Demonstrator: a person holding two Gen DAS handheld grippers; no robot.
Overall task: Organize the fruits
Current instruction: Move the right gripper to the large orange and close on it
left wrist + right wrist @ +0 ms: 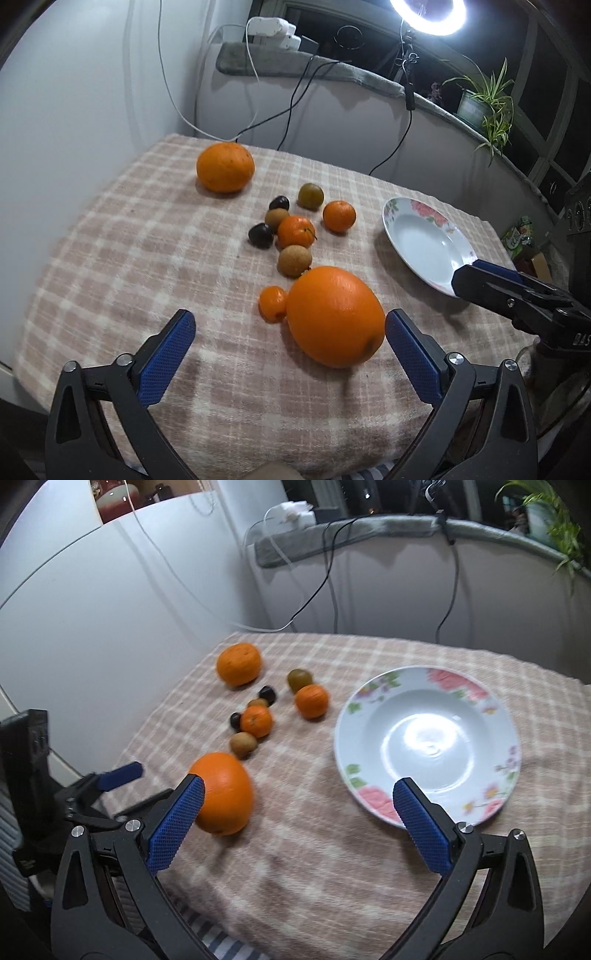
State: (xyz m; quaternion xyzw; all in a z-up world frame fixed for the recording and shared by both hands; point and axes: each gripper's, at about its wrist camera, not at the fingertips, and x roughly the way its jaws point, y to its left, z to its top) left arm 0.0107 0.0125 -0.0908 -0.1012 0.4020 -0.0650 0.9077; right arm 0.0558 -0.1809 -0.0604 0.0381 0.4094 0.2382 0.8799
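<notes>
A large orange (335, 315) lies on the checked cloth between my left gripper's open blue fingers, close to the right finger; it also shows in the right wrist view (223, 793). My left gripper (290, 354) is open and empty. A second large orange (225, 167) sits far left. Small mandarins (295, 231), brown longans (293, 260) and dark fruits (260, 235) cluster mid-table. A white floral plate (428, 744) stands empty on the right. My right gripper (297, 825) is open and empty, above the near cloth between orange and plate.
The table (110, 258) stops at a white wall on the left. Cables (295, 96) hang behind it. A ring light (428, 14) and a potted plant (484, 99) stand on the ledge at the back right.
</notes>
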